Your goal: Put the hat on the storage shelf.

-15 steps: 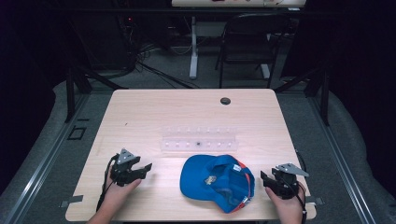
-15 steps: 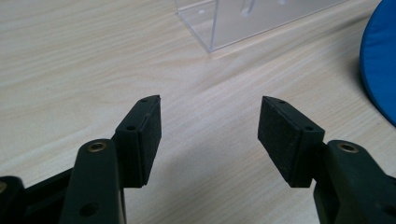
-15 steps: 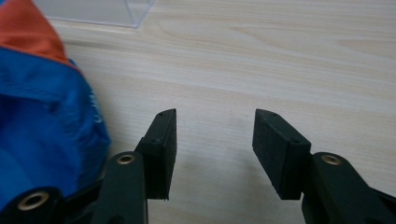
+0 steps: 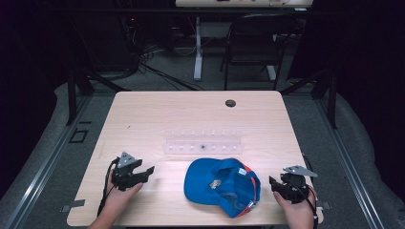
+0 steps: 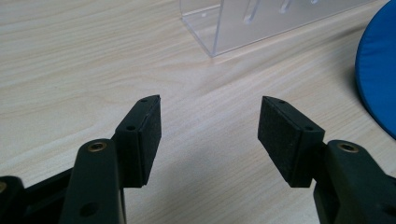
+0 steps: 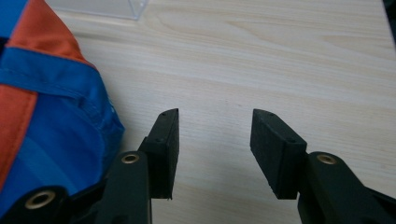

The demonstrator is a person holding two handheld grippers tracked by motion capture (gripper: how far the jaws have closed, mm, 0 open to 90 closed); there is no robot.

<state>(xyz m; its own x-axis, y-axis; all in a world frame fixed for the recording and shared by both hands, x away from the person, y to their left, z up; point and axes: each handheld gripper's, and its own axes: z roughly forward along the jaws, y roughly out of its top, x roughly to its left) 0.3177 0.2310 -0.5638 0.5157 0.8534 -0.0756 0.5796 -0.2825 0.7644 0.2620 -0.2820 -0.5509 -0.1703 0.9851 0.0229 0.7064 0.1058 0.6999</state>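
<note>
A blue cap [image 4: 222, 185] with orange trim lies upside down on the wooden table [image 4: 200, 119], near its front edge. Behind it stands a clear plastic rack [image 4: 203, 141]. My left gripper [image 4: 148, 172] rests on the table to the cap's left, open, with nothing between its fingers [image 5: 144, 135]; the cap's blue edge [image 5: 378, 79] and the rack [image 5: 261, 21] show ahead of it. My right gripper [image 4: 273, 183] sits just right of the cap, open and empty, with the cap's blue and orange cloth [image 6: 46, 107] beside its left finger [image 6: 163, 144].
A small dark round hole [image 4: 230, 103] sits near the table's far edge. A folding chair [image 4: 253, 43] and a table leg [image 4: 197, 52] stand beyond the table on the grey floor. Bare wood lies between the rack and the far edge.
</note>
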